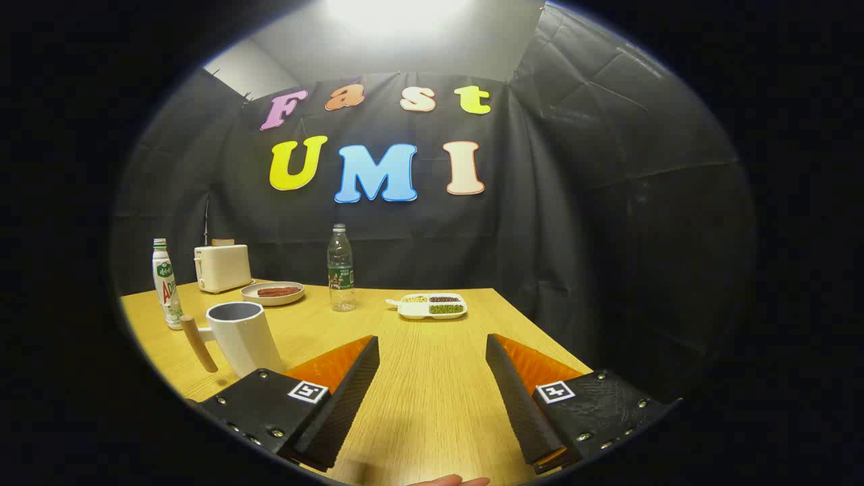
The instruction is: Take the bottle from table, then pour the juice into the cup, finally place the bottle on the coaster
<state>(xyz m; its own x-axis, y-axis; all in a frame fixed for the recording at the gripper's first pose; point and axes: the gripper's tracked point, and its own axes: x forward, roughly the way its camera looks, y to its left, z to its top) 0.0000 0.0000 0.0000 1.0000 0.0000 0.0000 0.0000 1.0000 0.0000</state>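
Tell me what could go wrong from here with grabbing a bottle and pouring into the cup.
1. Two bottles stand on the table: a clear one beyond the open gripper and a white one behind the cup. The wrong one might get picked.
2. The cup sits close beside the left finger, its wooden handle sticking out; a sideways reach could knock it.
3. Both bottles are tall and narrow, so an off-centre approach might tip one.

The desk (432,378) is showing a smooth, light wood grain with a soft sheen. The bottle (341,270) is looking like clear glossy plastic, while the cup (241,337) is showing a matt white body and a wooden handle (198,344).
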